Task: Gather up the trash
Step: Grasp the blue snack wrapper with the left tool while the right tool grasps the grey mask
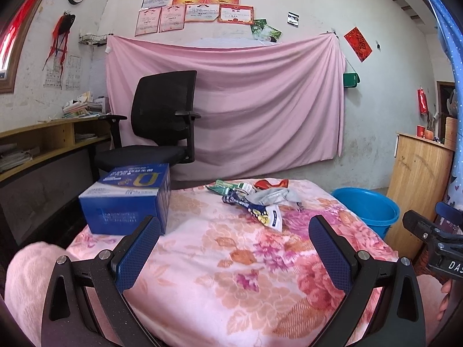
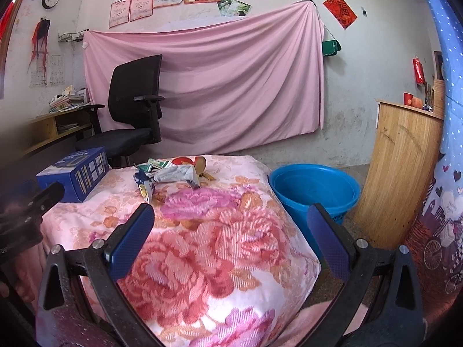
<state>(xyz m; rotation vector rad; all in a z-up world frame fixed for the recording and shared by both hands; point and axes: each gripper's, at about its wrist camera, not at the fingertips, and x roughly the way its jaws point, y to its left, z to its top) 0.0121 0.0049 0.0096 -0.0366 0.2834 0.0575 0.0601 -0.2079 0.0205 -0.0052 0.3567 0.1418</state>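
A heap of crumpled wrappers point(image 1: 254, 198) point(image 2: 170, 175) lies at the far end of the surface covered by a pink floral blanket point(image 1: 231, 260) point(image 2: 217, 231): green, dark blue, grey and red packets. A blue bucket point(image 1: 367, 208) point(image 2: 312, 188) stands on the floor to the right of the blanket. My left gripper point(image 1: 234, 232) is open over the near blanket, well short of the wrappers. The right gripper point(image 2: 230, 221) is open too, above the blanket's right part, with the bucket just beyond its right finger. Nothing is held.
A blue carton point(image 1: 127, 199) point(image 2: 73, 173) sits at the blanket's far left. Behind it stand a black office chair point(image 1: 162, 127) and a desk with shelves point(image 1: 43, 141). A wooden cabinet point(image 2: 402, 167) is right of the bucket. A pink sheet point(image 1: 231, 107) hangs on the wall.
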